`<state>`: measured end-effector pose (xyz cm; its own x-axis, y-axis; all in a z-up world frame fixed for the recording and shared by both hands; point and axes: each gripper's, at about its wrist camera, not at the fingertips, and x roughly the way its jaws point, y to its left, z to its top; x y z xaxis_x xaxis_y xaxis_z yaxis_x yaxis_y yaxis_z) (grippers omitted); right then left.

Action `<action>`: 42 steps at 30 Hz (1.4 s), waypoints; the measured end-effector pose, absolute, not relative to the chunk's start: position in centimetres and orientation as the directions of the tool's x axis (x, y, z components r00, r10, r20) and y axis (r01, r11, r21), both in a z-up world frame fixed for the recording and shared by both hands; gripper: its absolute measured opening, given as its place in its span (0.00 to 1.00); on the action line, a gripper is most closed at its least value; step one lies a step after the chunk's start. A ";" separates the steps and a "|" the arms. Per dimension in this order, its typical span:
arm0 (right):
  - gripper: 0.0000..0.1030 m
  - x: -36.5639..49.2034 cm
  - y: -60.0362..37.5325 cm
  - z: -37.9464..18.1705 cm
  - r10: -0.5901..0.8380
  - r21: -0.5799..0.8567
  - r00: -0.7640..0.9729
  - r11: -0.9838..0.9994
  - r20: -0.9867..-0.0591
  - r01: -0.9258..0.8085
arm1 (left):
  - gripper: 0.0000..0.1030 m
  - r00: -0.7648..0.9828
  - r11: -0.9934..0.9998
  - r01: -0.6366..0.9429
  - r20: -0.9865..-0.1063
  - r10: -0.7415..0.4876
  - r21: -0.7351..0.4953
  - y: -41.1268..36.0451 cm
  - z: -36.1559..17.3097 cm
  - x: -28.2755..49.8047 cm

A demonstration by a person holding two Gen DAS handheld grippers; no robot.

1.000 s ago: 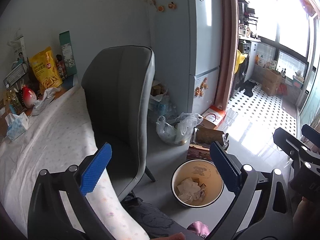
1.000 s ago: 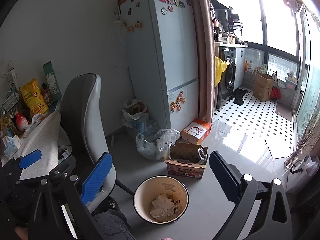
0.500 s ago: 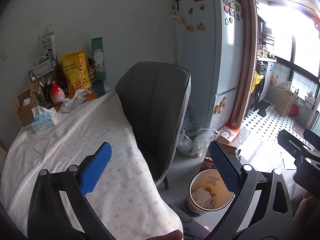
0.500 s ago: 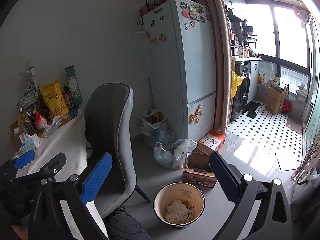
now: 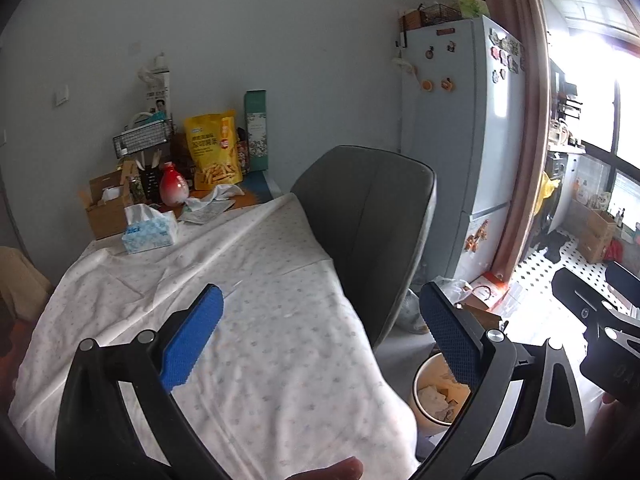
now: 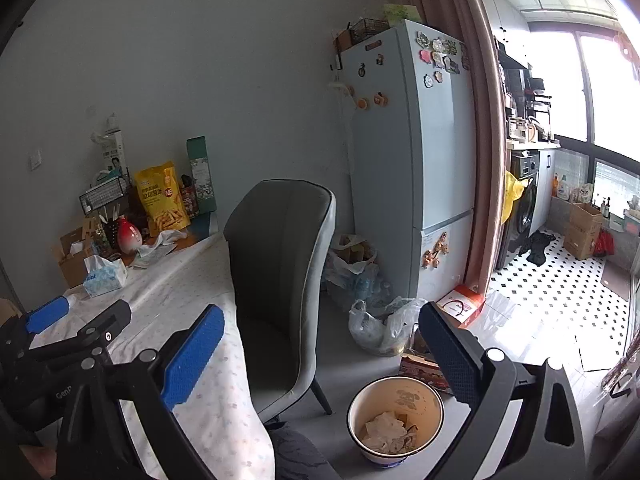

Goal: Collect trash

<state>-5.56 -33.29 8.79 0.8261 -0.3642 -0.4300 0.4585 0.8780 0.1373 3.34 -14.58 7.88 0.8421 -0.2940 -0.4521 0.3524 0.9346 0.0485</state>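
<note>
A: Bench point(image 5: 248, 332) under a white dotted cloth fills the left claw point(image 5: 320, 344) view; its blue pads stand wide apart over the cloth with nothing between them.

B: What lies at the far end?

A: From the left: a cardboard box point(image 5: 105, 209), a blue tissue box point(image 5: 150, 230), a red-and-white vase point(image 5: 173, 190), crumpled wrappers point(image 5: 210, 206) and a yellow snack bag point(image 5: 214, 148) by the wall. The wrappers lie flat, their long axis running left to right along the far edge of the cloth.

B: And the right claw point(image 6: 320, 356)?

A: Also spread, holding nothing. Its view shows what the left one mostly hides: the whole trash bin point(image 6: 396, 420) on the floor right of the grey chair point(image 6: 280, 280), mouth upward, crumpled paper point(image 6: 384, 430) inside. In the left view only a sliver of that bin shows behind the right pad.

B: Further right?

A: Plastic bags point(image 6: 380, 328), then a pale fridge point(image 6: 424, 168) with magnets.
</note>
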 end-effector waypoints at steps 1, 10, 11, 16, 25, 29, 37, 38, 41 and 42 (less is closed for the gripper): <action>0.93 -5.6 -32.8 8.8 -0.356 0.136 0.831 0.883 -0.428 0.448 | 0.95 0.845 0.938 0.344 -0.451 -0.288 0.046 -14.0 7.8 3.2; 0.93 -5.1 -28.8 7.9 -0.302 0.127 0.855 0.914 -0.422 0.385 | 0.95 0.868 0.963 0.269 -0.439 -0.230 0.029 -9.8 7.0 2.3; 0.93 -5.1 -28.4 7.8 -0.298 0.122 0.856 0.917 -0.423 0.380 | 0.95 0.868 0.964 0.266 -0.440 -0.228 0.025 -9.6 7.0 2.3; 0.93 -5.1 -27.2 7.3 -0.287 0.104 0.856 0.926 -0.429 0.363 | 0.95 0.867 0.966 0.259 -0.445 -0.224 0.019 -8.8 6.4 2.3; 0.93 -4.9 -27.1 6.8 -0.289 0.095 0.849 0.926 -0.443 0.365 | 0.95 0.860 0.968 0.252 -0.462 -0.216 0.015 -8.4 5.5 2.3; 0.93 -4.7 -27.2 6.4 -0.285 0.097 0.846 0.927 -0.450 0.363 | 0.95 0.862 0.970 0.241 -0.465 -0.203 0.023 -8.3 5.3 2.4; 0.93 -4.2 -27.4 5.7 -0.266 0.112 0.840 0.927 -0.472 0.357 | 0.95 0.870 0.975 0.220 -0.459 -0.180 0.033 -8.0 5.3 2.5; 0.93 -4.1 -27.5 5.6 -0.264 0.115 0.840 0.927 -0.474 0.356 | 0.95 0.869 0.976 0.218 -0.460 -0.180 0.030 -8.0 5.3 2.5; 0.93 -4.1 -27.4 5.5 -0.265 0.111 0.839 0.928 -0.475 0.356 | 0.95 0.868 0.977 0.214 -0.462 -0.180 0.022 -7.7 5.2 2.5; 0.93 -4.1 -27.4 5.5 -0.264 0.112 0.840 0.928 -0.475 0.355 | 0.95 0.869 0.977 0.213 -0.461 -0.180 0.021 -7.7 5.2 2.5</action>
<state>-4.06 -27.36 5.48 0.8395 -0.2638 -0.4750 0.3550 0.9281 0.1120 2.49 -7.71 5.23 0.8688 -0.1798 -0.4614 0.2131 0.9768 0.0207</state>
